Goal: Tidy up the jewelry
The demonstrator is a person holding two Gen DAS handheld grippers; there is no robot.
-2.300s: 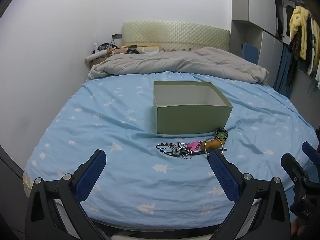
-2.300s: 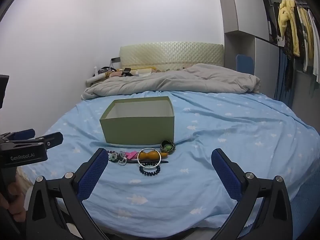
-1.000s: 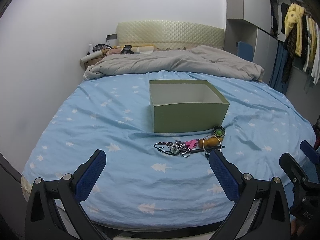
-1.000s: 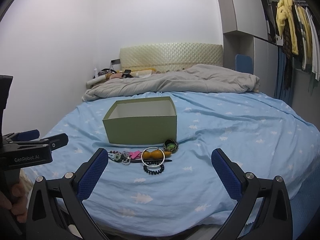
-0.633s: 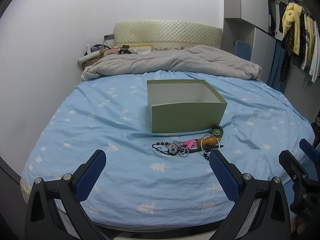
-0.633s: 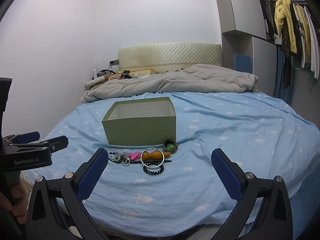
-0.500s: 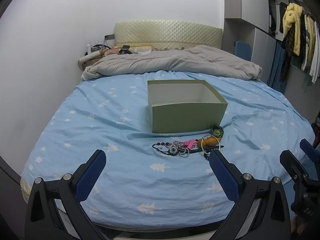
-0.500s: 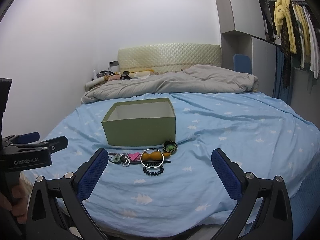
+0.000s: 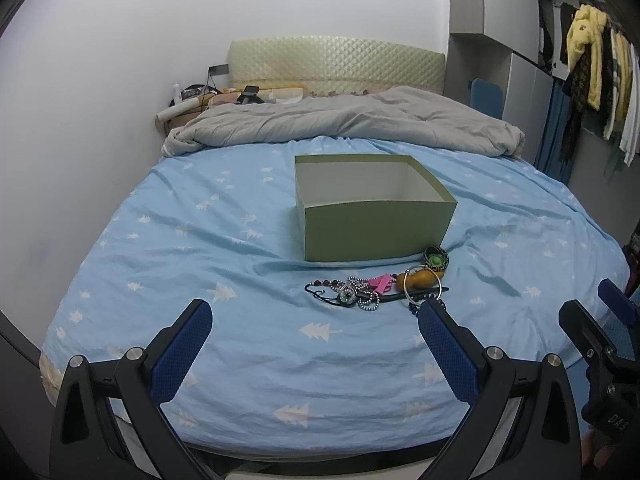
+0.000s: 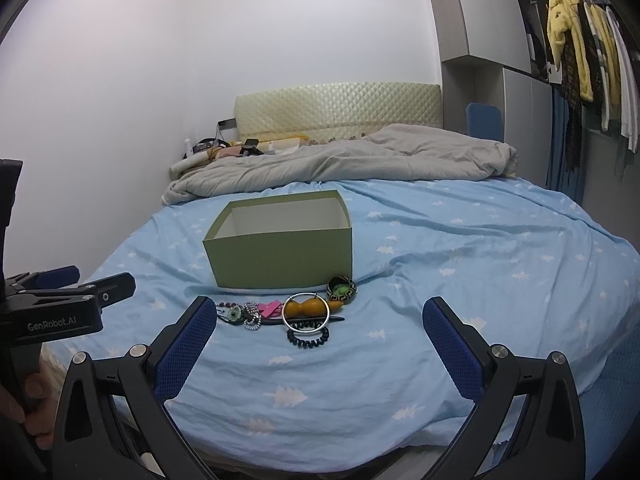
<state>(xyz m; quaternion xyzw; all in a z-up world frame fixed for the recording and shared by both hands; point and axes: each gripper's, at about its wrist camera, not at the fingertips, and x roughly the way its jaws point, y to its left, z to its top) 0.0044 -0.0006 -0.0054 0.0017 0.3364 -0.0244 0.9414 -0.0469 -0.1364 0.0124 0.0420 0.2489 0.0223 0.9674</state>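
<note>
Both the left tongs [image 9: 314,324] and the right tongs [image 10: 320,322] gape wide, holding nothing, above the near edge of the bed [image 10: 460,240]. Beyond them the jewelry [image 10: 280,314] lies in a row on the blue sheet, just in front of an open green box [image 10: 280,260]; a grey duvet [image 10: 340,164] is bunched at the headboard.

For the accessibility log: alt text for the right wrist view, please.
An open right gripper points at a row of jewelry lying on a blue bedsheet, just in front of an open green box. The left gripper shows at the left edge, a grey duvet behind.
</note>
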